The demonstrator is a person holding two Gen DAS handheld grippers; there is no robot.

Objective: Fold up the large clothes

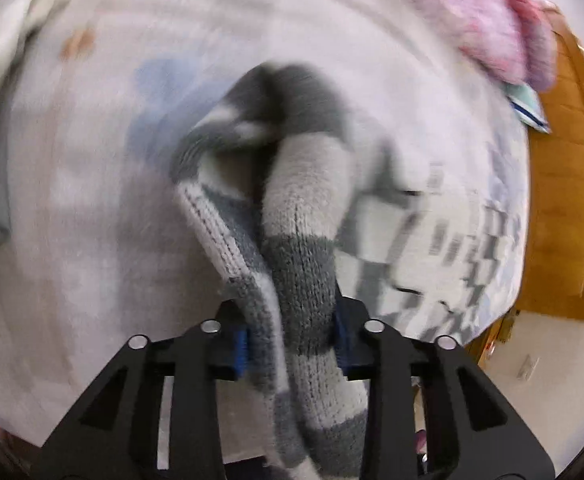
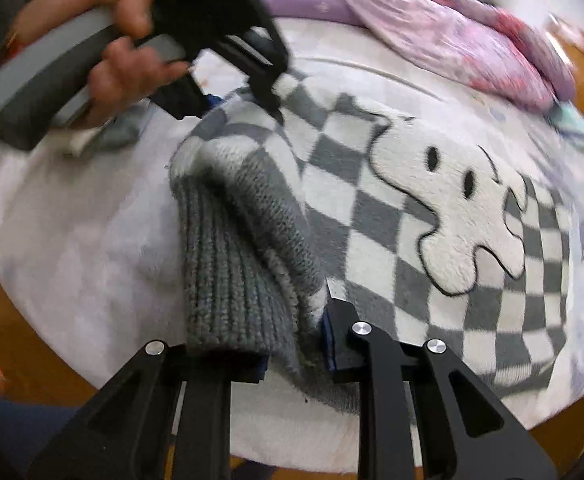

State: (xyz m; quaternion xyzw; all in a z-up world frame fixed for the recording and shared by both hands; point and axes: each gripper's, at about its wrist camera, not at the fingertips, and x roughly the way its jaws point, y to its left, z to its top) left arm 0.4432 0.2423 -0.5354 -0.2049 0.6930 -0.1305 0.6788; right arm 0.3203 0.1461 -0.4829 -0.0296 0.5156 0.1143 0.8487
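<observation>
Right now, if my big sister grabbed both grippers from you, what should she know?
Left gripper: shut on a bunched strip of the checkered sweater, lifted off the bed.
Right gripper: shut on the sweater's grey ribbed hem, at the near edge.
The sweater lies on the white bedspread, its white patch figure facing up. A pink and purple blanket is heaped at the far side.
Done: both grips are taken and one side is turned over onto the body.
Left: lay that fold flat, smooth it, then make the remaining folds. Both views are blurred, so don't tug.
</observation>
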